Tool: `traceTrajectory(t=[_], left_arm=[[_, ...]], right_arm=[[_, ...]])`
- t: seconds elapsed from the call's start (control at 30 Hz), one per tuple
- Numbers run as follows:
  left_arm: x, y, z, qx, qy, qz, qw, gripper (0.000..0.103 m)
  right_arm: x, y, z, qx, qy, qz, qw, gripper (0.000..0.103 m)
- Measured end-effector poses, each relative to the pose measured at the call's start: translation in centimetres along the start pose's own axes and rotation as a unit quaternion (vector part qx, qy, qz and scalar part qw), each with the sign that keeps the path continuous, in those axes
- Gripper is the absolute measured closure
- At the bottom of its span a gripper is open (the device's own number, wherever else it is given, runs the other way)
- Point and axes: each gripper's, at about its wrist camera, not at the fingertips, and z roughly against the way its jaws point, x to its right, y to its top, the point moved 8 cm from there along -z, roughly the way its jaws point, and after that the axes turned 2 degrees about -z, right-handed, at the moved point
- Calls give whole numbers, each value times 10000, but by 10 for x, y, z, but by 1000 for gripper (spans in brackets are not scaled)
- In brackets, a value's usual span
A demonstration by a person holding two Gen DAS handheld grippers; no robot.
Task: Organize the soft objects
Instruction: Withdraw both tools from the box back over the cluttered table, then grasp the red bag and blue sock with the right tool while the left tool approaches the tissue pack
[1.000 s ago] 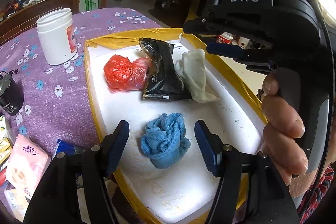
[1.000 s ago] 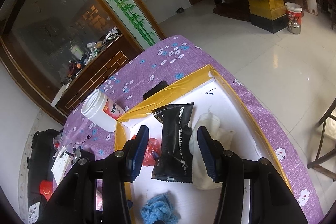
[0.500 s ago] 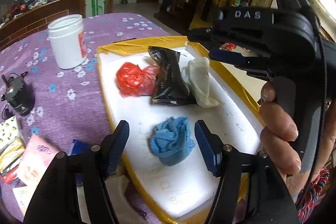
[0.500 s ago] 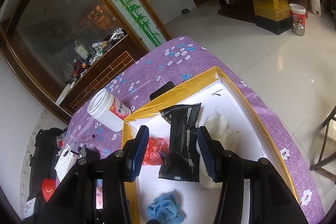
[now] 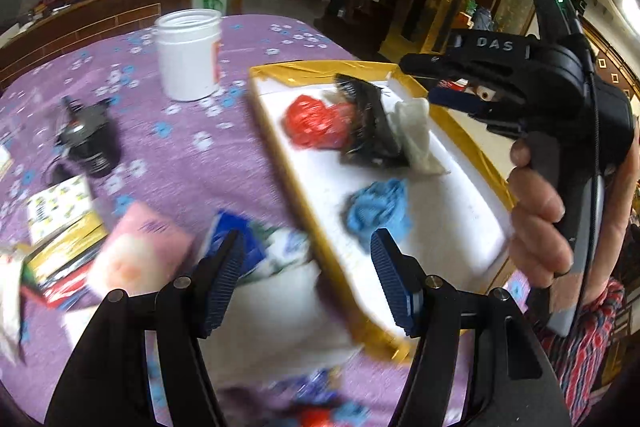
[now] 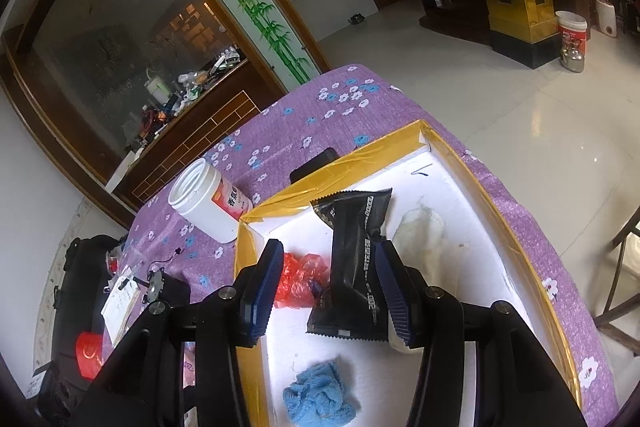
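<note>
Hovering with fingers spread wide and empty: left gripper (image 5: pixel 306 275) above the near gold edge of the tray (image 5: pixel 472 163), over blurred packets on the purple table (image 5: pixel 200 163). Right gripper (image 6: pixel 328 293), equally wide and empty, above the tray interior. Lying inside: blue cloth (image 6: pixel 318 397) nearest, red bag (image 6: pixel 298 285), black packet (image 6: pixel 354 267) and white cloth (image 6: pixel 422 235) beyond. Standing just beside the tray's far corner: white jar (image 6: pixel 208 205).

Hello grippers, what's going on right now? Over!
Left gripper open, empty, over the tray's near edge. Right gripper open, above the black packet. Blue cloth, red bag, white cloth in tray. Nothing blocking.
</note>
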Motion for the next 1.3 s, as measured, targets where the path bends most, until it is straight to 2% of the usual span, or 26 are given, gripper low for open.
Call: traceTrajectory(t=[0.17,0.27,0.4,0.57,0.7,0.77,0.83,0.9,1.1,1.3], left_arm=[[-24,-23,23,39,236,-16,9997,40],[-39,-40,37,62,270,41,9996,40],[-64,-64,59,201,548,138,9982,39],[-102,-94,82,456,790,437,9949,39],[-131,-109,84,520,924,792,9912,39],[-143,-112,77,391,803,1094,9900,39],[-146,-112,76,351,464,1335,9893,39],[-148,-113,75,348,433,1408,9885,39],[-146,-115,74,342,453,1367,9890,39],[-142,-114,73,312,457,1288,9901,39]], right_arm=[[-32,-23,17,-89,200,328,9992,52],[-57,-45,35,-66,294,720,9970,52],[-88,-80,49,-223,521,1253,9905,52],[-98,-117,67,-393,803,1532,9841,52],[-104,-158,80,-665,1115,1838,9744,55],[-108,-181,84,-834,1192,2082,9672,55],[-111,-201,86,-992,1229,2233,9619,55],[-117,-221,85,-1152,1289,2448,9540,55],[-118,-260,59,-1431,808,3077,9372,55],[-117,-271,49,-1181,260,3739,9195,52]])
